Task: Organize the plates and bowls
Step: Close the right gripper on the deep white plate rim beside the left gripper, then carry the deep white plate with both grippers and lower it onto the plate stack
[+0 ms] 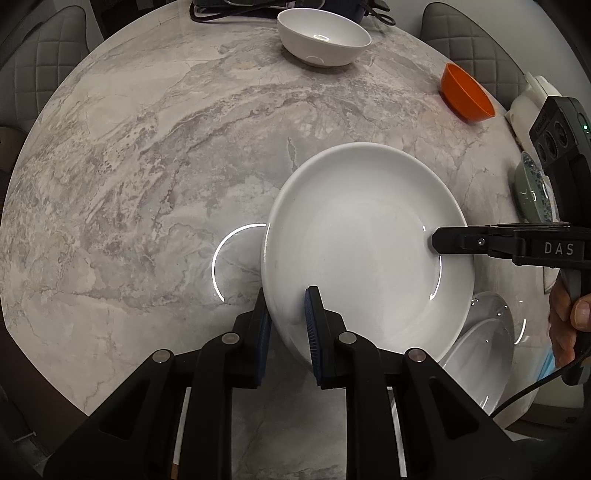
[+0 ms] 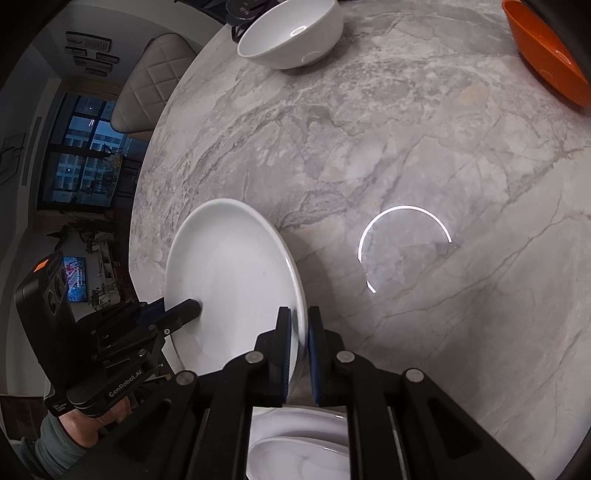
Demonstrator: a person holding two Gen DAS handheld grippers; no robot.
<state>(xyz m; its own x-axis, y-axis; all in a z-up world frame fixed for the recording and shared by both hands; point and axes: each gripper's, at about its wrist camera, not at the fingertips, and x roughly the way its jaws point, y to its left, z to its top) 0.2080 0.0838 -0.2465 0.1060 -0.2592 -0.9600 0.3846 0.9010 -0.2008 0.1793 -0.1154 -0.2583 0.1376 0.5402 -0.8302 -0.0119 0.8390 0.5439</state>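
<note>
A large white plate (image 1: 365, 251) is held tilted above the marble table (image 1: 147, 166) by both grippers. My left gripper (image 1: 288, 306) is shut on its near rim, one blue pad on each face. My right gripper (image 2: 297, 325) is shut on the opposite rim of the plate (image 2: 229, 280); its finger shows in the left wrist view (image 1: 454, 240). The left gripper shows in the right wrist view (image 2: 184, 310). A second white plate (image 1: 484, 354) lies on the table below, also in the right wrist view (image 2: 295, 450). A white bowl (image 1: 323, 35) and an orange bowl (image 1: 467, 92) stand farther off.
A green patterned dish (image 1: 532, 192) sits at the right table edge beside a white object (image 1: 532, 96). Cables and dark items (image 1: 236, 7) lie at the far edge. Padded chairs (image 1: 37, 66) surround the round table. A ring-light reflection (image 2: 402, 243) shows on the marble.
</note>
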